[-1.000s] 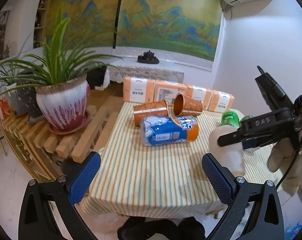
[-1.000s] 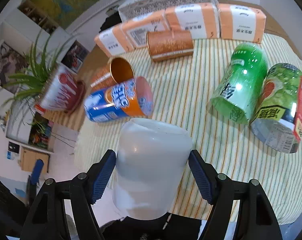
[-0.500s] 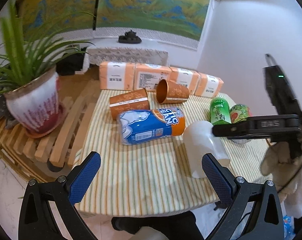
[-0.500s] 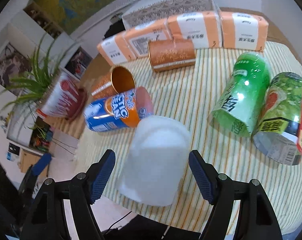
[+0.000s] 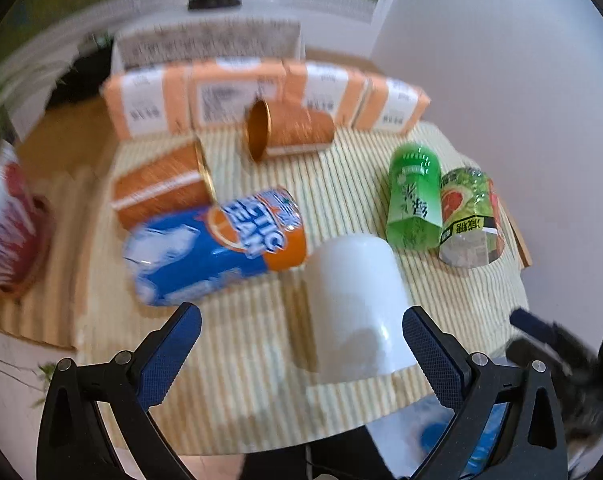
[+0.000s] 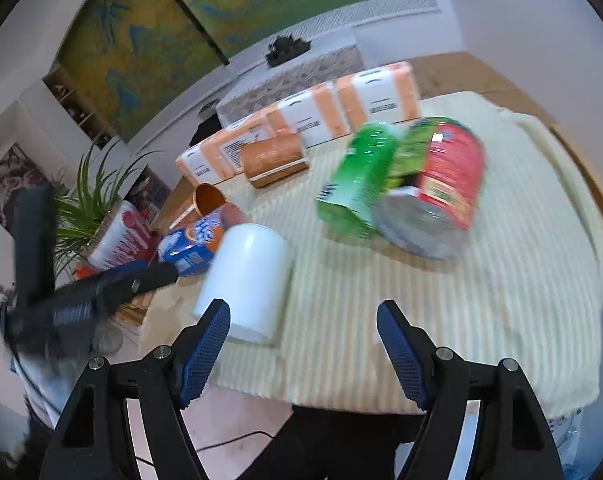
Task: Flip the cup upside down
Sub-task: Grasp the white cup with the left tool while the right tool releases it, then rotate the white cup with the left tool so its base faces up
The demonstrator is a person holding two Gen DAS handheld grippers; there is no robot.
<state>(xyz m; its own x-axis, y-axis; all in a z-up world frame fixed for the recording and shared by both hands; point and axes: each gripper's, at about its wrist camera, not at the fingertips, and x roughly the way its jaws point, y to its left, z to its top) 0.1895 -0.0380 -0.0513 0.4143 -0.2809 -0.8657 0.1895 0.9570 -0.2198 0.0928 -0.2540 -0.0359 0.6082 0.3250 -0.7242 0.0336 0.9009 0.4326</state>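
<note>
The white cup [image 5: 355, 304] stands upside down, mouth on the striped cloth, near the table's front edge; it also shows in the right wrist view [image 6: 247, 280]. My left gripper [image 5: 301, 356] is open and empty, its fingers just in front of the cup, not touching it. My right gripper [image 6: 303, 354] is open and empty, pulled back to the right of the cup. The left gripper's body shows in the right wrist view [image 6: 101, 292].
A blue and orange can [image 5: 217, 248], two orange cups [image 5: 289, 132] and green cans [image 5: 413, 196] lie on the striped tablecloth [image 5: 237, 364]. Orange packs [image 5: 237, 96] line the back edge. A potted plant [image 6: 113, 236] stands left of the table.
My right gripper has let go of the white cup, set mouth down on the cloth, and pulled back to the right. My left gripper has moved in close to the cup.
</note>
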